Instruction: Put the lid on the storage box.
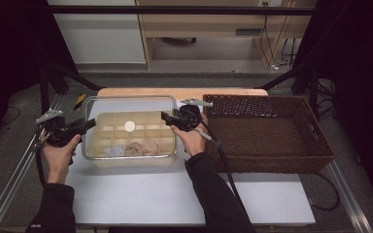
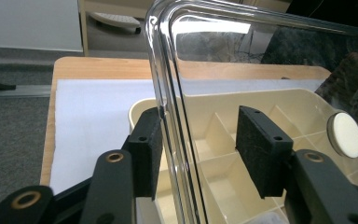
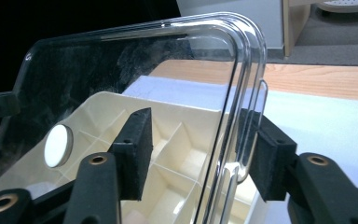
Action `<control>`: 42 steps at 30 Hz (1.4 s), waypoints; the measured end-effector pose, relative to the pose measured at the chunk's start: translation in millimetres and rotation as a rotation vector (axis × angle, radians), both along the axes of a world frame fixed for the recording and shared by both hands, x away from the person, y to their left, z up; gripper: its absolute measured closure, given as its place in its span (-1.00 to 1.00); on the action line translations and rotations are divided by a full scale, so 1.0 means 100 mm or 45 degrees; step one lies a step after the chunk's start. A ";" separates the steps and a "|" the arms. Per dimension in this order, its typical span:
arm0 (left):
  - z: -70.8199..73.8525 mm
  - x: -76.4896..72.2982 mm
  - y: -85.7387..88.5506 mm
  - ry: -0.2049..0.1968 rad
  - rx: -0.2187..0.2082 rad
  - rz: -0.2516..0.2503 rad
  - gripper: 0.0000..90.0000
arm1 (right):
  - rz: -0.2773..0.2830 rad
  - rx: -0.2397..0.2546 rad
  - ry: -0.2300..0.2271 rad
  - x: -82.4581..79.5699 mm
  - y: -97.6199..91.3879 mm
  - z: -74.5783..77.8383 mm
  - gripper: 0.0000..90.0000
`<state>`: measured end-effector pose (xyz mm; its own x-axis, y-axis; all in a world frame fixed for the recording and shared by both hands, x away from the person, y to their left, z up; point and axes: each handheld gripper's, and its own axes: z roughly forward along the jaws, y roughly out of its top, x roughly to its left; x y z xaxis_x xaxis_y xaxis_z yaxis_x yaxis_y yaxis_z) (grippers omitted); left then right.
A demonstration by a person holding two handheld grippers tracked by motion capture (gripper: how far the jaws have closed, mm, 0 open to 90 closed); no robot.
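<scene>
A clear plastic lid (image 1: 93,99) lies over a cream divided box (image 1: 108,127) on the white table top; a white round disc (image 1: 129,126) shows at its middle. My left gripper (image 1: 90,124) is at the lid's left edge and stands open. In the left gripper view my left gripper (image 2: 200,140) straddles the lid's rim (image 2: 165,88), and one pad (image 2: 147,140) lies close against it. My right gripper (image 1: 167,116) is at the right edge, open as well. In the right gripper view my right gripper (image 3: 200,149) straddles the lid's rim (image 3: 242,79).
A few crumpled white and tan items (image 1: 136,148) lie in the box's front compartments. A dark wicker basket (image 1: 272,162) stands right of the box, close to my right hand. White table top (image 1: 175,194) stretches in front of the box.
</scene>
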<state>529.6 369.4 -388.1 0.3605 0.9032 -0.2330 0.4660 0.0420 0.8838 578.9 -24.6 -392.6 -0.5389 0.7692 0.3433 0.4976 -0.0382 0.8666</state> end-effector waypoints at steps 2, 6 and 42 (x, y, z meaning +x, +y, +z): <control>-0.02 0.02 0.00 0.011 -0.002 -0.002 0.11 | -0.005 0.008 0.012 0.02 0.01 -0.03 -0.01; -0.05 0.06 0.00 0.033 -0.002 -0.008 0.08 | -0.010 -0.005 0.023 0.05 0.03 -0.07 -0.05; -0.30 0.25 0.00 0.162 -0.008 -0.012 -0.05 | -0.067 -0.101 0.043 0.17 0.16 -0.35 -0.39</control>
<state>554.6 369.2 -418.1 0.3360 0.8982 -0.2833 0.5747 0.0428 0.8172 595.5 -8.8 -427.3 -0.4861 0.8218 0.2973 0.5254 0.0029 0.8509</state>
